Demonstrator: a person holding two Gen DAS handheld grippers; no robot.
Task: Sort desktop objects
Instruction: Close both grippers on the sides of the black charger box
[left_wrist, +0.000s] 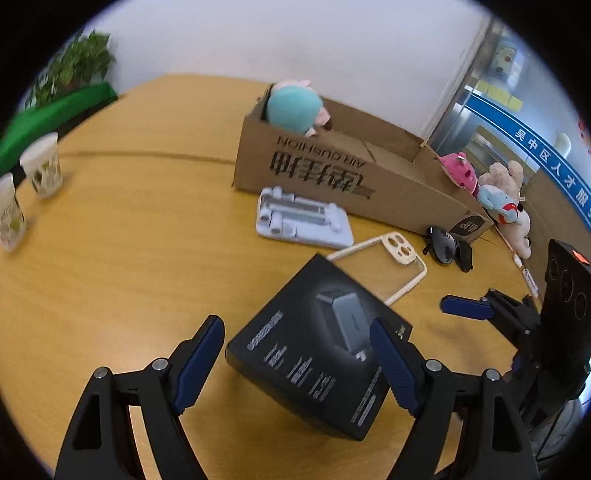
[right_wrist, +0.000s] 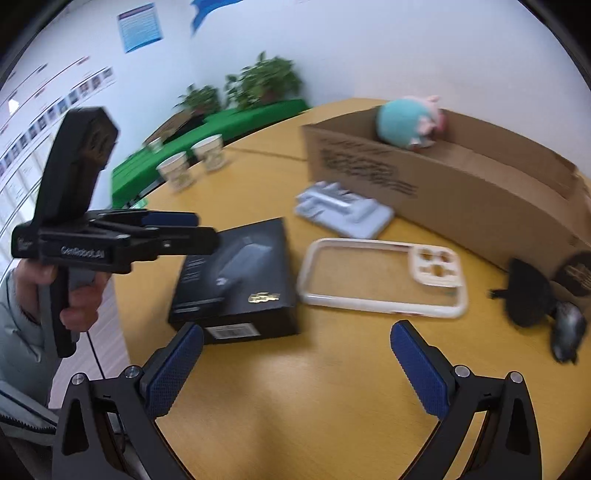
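The left claw (left_wrist: 297, 363), spread wide, straddles the black cardboard charger box (left_wrist: 317, 347) lying near on the wooden table (left_wrist: 129, 258); nothing pinched. Right claw (right_wrist: 297, 365) is spread, empty. Step: approaching. Next, probably pinch the box and carry it to the brown cardboard carton (left_wrist: 332, 173).

Both tools are matte black plastic with forked, triangular-cutout arms joined by round silver screws. The left gripper (left_wrist: 297, 363) carries dark blue ribbed pads on its fingers (left_wrist: 199, 363); the right gripper (right_wrist: 297, 367) has the same blue pads with a fine diamond grid on its fingers (right_wrist: 173, 373). Seen from the right wrist, the left tool's side bears white lettering, a flat black block rises above that lettering, and a grey trigger sits below. The hand (right_wrist: 55, 291) comes out of a pale grey-green padded sleeve (right_wrist: 16, 332).
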